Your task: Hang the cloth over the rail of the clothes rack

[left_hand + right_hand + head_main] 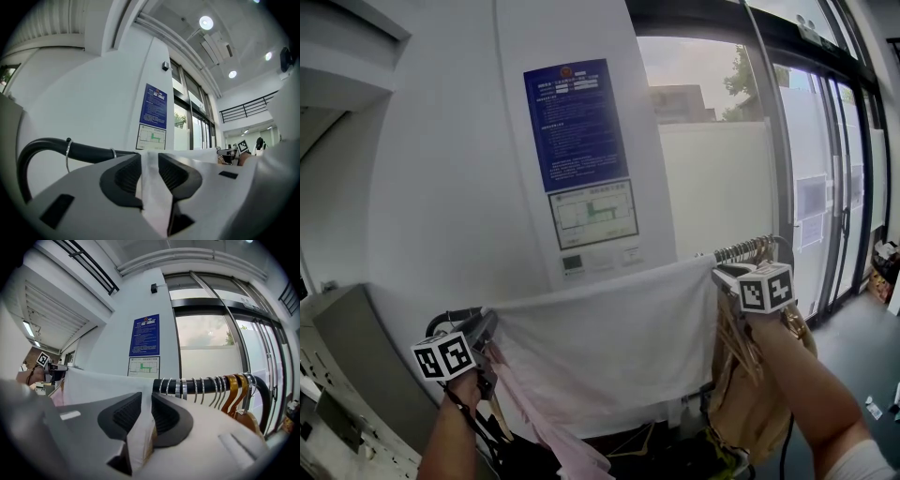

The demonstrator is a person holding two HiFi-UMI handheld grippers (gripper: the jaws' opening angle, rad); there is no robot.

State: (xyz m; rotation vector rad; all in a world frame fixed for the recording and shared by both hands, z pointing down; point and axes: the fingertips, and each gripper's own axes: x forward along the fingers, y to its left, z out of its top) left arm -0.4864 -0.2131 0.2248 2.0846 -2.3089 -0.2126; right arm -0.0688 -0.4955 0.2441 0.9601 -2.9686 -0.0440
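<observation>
A white cloth point(600, 347) hangs spread over the black rail point(206, 386) of the clothes rack, its top edge running along the rail. My left gripper point(486, 330) is at the cloth's upper left corner, my right gripper point(722, 275) at its upper right corner. In the left gripper view a strip of the cloth point(152, 197) lies between the jaws of my left gripper point(149, 173), which stand a little apart. In the right gripper view the cloth's edge point(93, 385) likewise runs between the slightly parted jaws of my right gripper point(146, 411).
Metal and wooden hangers point(234, 390) crowd the rail's right end, with a tan garment point(750, 384) below them. A pink garment point(534, 412) hangs under the cloth's left side. Behind stands a white wall with a blue notice point(575, 122); glass doors point(825, 187) are at the right.
</observation>
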